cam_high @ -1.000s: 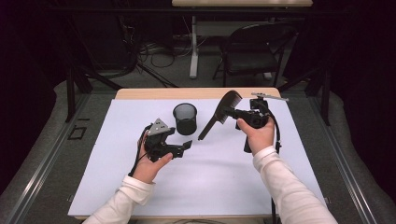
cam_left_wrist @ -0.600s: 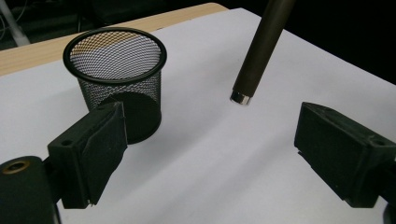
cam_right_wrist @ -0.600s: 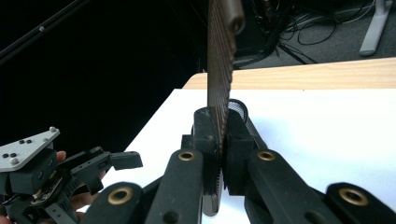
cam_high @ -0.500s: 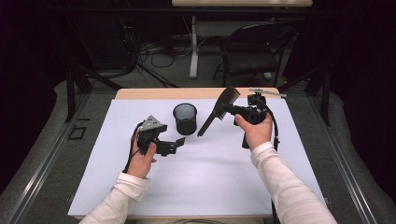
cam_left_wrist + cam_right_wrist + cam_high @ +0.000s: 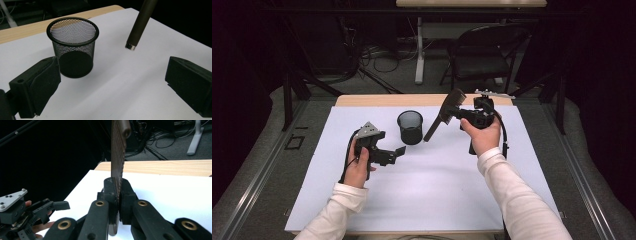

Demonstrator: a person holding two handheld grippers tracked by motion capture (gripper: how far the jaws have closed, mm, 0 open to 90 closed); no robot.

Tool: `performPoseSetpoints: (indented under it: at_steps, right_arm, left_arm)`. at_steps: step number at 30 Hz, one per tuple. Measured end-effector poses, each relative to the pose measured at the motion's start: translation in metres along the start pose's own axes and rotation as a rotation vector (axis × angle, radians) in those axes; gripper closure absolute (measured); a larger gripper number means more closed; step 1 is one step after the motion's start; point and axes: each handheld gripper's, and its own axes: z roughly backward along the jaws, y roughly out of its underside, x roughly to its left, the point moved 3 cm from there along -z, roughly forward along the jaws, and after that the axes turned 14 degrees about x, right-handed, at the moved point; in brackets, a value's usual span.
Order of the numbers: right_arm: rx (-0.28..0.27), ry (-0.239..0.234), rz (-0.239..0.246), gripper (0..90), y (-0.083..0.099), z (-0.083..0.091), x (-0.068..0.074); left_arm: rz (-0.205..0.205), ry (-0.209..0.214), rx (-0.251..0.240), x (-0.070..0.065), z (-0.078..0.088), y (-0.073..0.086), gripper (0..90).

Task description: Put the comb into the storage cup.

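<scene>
Jaws on my left gripper (image 5: 398, 151) have just been opening, nothing between them. My right gripper (image 5: 460, 114) is clamping a dark flat hairbrush (image 5: 443, 114), handle angling down just beside the black mesh cup (image 5: 410, 127). I'm judging the drop-in isn't done yet. Both hands are hovering above the white table cover (image 5: 432, 190).

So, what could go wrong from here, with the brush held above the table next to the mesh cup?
The right gripper grips the brush by its bristle head, not the handle, so it may slip or twist in the pads. The handle tip hangs beside the mesh cup, not over its mouth; lowering it now could tip the light cup. The left gripper has just been opening, empty, so nothing steadies the cup.
</scene>
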Motion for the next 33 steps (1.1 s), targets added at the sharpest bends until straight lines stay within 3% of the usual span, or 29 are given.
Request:
performPoseSetpoints:
  at_steps: [18, 33]
  right_arm:
    - [0.006, 0.033, 0.026, 87.1, -0.016, -0.008, 0.003]
    - [-0.009, 0.065, 0.033, 87.1, -0.039, -0.007, 0.003]
  left_arm:
    - [-0.040, 0.003, 0.014, -0.004, -0.002, 0.001, 0.4]
    - [-0.032, 0.020, 0.004, -0.004, -0.001, 0.001, 0.4]
